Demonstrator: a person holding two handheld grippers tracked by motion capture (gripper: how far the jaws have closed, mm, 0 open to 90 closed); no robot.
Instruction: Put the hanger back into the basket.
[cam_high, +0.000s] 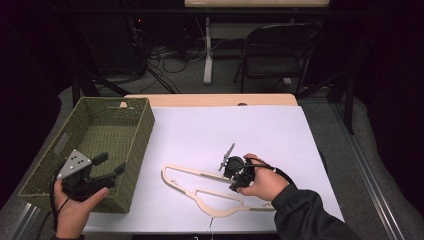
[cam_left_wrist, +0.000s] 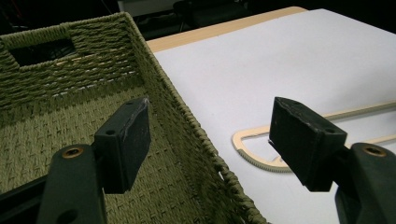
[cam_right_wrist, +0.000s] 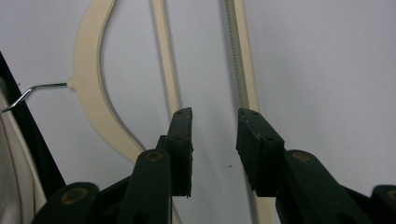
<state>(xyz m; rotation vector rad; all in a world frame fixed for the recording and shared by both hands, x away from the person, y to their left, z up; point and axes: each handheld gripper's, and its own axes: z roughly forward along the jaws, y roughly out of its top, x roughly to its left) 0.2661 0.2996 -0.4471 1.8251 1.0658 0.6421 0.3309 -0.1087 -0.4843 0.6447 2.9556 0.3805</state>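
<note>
Two cream wooden hangers (cam_high: 200, 176) lie overlapping on the white table cover, near its front edge. My right gripper (cam_high: 231, 177) hovers low over them, jaws partly apart and open. In the right gripper view (cam_right_wrist: 215, 121) bare white cover shows in the gap. One thin hanger bar (cam_right_wrist: 163, 60) runs under the left jaw and a notched bar (cam_right_wrist: 243, 56) under the right one, with a wire hook (cam_right_wrist: 28, 93) at the left. My left gripper (cam_high: 111, 163) is held open and empty above the near right corner of a green woven basket (cam_high: 144, 125). Its jaws (cam_left_wrist: 210, 121) straddle the basket rim (cam_left_wrist: 180, 102), with a hanger end (cam_left_wrist: 252, 147) beyond.
The basket's inside looks bare where it shows. The white cover (cam_high: 240, 125) leaves a wooden table strip (cam_high: 210, 100) showing at the back. Behind the table are a folding chair (cam_high: 275, 55), a white desk leg (cam_high: 207, 50) and floor cables (cam_high: 165, 55).
</note>
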